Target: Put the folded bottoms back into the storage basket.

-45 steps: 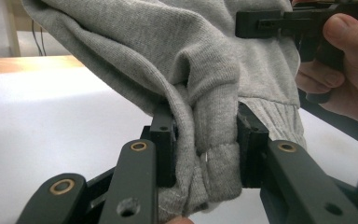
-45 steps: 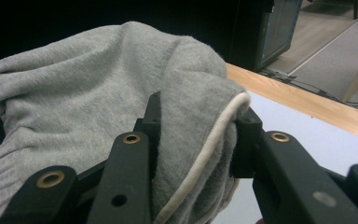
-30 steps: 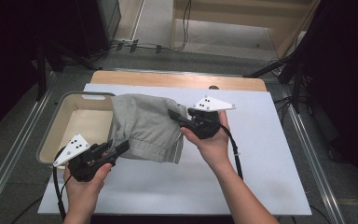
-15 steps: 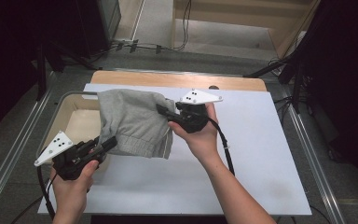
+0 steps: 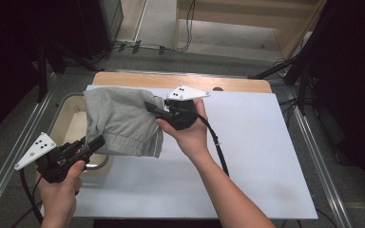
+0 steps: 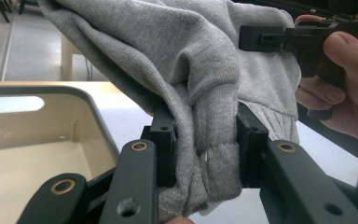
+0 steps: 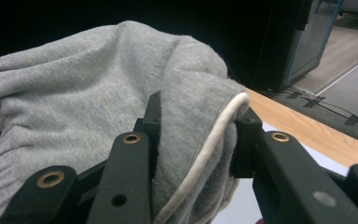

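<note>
Currently both tongs are clamped on the grey garment [image 5: 121, 121]: left tongs [image 5: 95, 141] at its lower hem, right tongs [image 5: 151, 107] at its corded edge, tub [image 5: 66, 118] beneath.

1. A grey floor [image 5: 161, 28] fills the upper middle of the frame, crossed by black cables [image 5: 138, 47].
2. Pale wooden furniture [image 5: 247, 19] stands at upper right.
3. Dark curtains [image 5: 356, 71] close off both sides.
4. Metal rails [image 5: 9, 142] flank the white-topped desk [image 5: 266, 156].

Even overhead light, dark surround; gripper views soft-focused up close.
</note>
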The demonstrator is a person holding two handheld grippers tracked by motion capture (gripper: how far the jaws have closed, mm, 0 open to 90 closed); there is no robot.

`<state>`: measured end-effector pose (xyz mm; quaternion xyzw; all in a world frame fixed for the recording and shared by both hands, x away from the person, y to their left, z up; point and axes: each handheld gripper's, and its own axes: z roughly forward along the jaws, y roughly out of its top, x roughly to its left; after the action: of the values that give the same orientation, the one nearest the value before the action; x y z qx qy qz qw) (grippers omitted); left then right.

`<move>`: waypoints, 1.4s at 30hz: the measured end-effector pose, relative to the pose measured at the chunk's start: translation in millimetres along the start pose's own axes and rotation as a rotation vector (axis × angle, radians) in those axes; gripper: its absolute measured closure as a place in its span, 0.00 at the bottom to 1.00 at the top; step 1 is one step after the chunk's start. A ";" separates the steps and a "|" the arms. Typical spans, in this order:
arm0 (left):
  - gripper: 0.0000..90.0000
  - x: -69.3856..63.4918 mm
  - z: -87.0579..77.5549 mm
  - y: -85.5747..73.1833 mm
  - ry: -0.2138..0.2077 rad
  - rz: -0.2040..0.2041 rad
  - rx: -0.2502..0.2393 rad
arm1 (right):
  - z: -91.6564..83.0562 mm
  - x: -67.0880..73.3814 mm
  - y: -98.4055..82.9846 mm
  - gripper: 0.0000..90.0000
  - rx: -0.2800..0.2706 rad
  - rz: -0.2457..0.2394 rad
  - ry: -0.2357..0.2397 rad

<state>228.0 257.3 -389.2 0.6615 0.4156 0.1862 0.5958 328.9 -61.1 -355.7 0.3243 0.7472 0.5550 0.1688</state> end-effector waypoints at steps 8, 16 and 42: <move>0.74 10.5 -9.0 3.3 0.016 -0.013 -0.013 | 14.9 6.1 7.1 0.72 0.005 -0.008 0.013; 0.74 23.3 -19.3 6.0 0.040 -0.023 -0.018 | 30.5 14.5 13.3 0.72 0.004 -0.012 0.024; 0.74 72.6 -53.5 6.0 0.147 -0.074 -0.034 | 98.5 44.5 25.6 0.72 0.033 -0.020 0.074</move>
<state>232.7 347.5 -389.8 0.6199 0.4791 0.2193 0.5814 364.2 44.2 -359.0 0.2987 0.7653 0.5524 0.1410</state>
